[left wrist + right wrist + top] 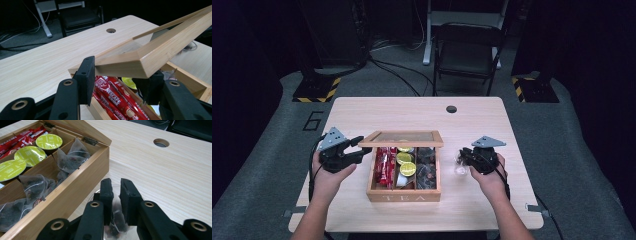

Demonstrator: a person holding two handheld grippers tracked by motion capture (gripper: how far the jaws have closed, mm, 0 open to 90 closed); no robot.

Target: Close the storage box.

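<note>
A wooden tea box (404,196) stands mid-table with its glass-paned lid (402,138) raised. My left gripper (359,150) is shut on the lid's front left corner (140,62), one pad on each side of the frame. Inside lie red coffee sticks (112,95), green-topped capsules (48,141) and several mesh tea bags (70,160). To the right of the box my right gripper (116,183) points down over a small clear glass (460,167). A tea bag (116,220) lies in the glass below its pads, which stand a narrow gap apart.
The light wooden table (412,112) has a round cable hole (451,109) at the back. A black folding chair (467,50) and a desk leg stand on the floor behind it. Cables trail from both grippers over the table's front edge.
</note>
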